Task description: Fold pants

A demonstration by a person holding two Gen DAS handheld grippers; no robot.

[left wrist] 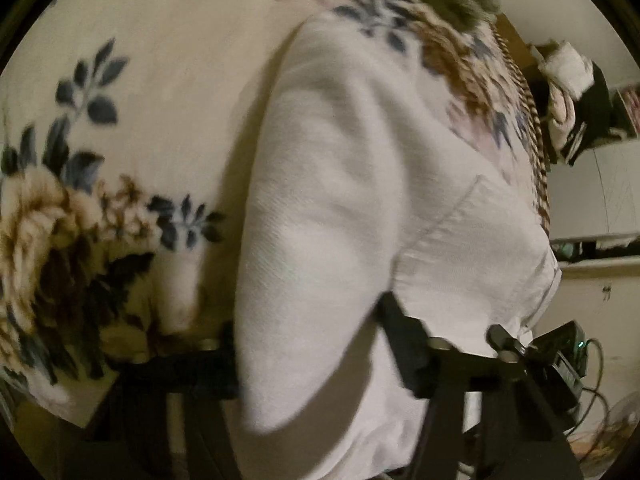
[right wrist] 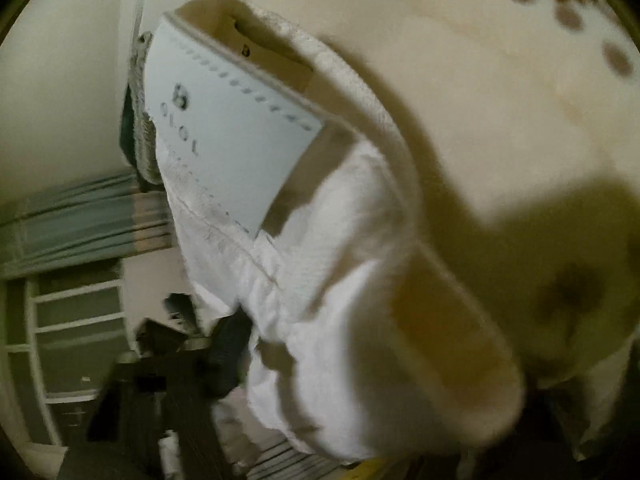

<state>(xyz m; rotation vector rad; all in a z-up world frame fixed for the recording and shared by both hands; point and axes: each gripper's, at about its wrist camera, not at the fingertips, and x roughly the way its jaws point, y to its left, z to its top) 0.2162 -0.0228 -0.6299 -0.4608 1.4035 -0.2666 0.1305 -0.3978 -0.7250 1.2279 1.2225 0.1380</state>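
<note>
Cream plush blanket (left wrist: 168,60) printed with blue leaves and a large brown-and-cream flower serves as the work surface; its flower motif lies to the left of the pants in the left wrist view. White pants (left wrist: 332,208), twill weave, hang lifted above the blanket as a bulging fold in the middle of that view, casting a shadow on the blanket just left of them; a stitched seam runs across their right part. Left gripper (left wrist: 308,344): black fingers, one showing left of the pants' lower edge and the other (left wrist: 404,344) pressed against the cloth on the right, jaws clamped on the pants' fabric, most of the nearer finger covered by the fold. Right of the pants: a twisted brown-and-white cord edging (left wrist: 524,92) along the blanket's border, then a dim room with a white bundle (left wrist: 568,64) and pale furniture; details blurred. Right wrist view, left part: white wall, blue-grey folded cloth (right wrist: 80,220) and white shelving (right wrist: 76,320) left of the pants. Centre: the pants' waistband (right wrist: 304,184) turned open, showing a pale rectangular label (right wrist: 228,132) with stitched edge and dark lettering, not legible. Right gripper (right wrist: 256,344): one black finger (right wrist: 228,344) touching the waistband's left edge, its partner hidden in the cloth, jaws closed on the pants. Right of the pants: the blanket with brown dots and a dark shadow.
</note>
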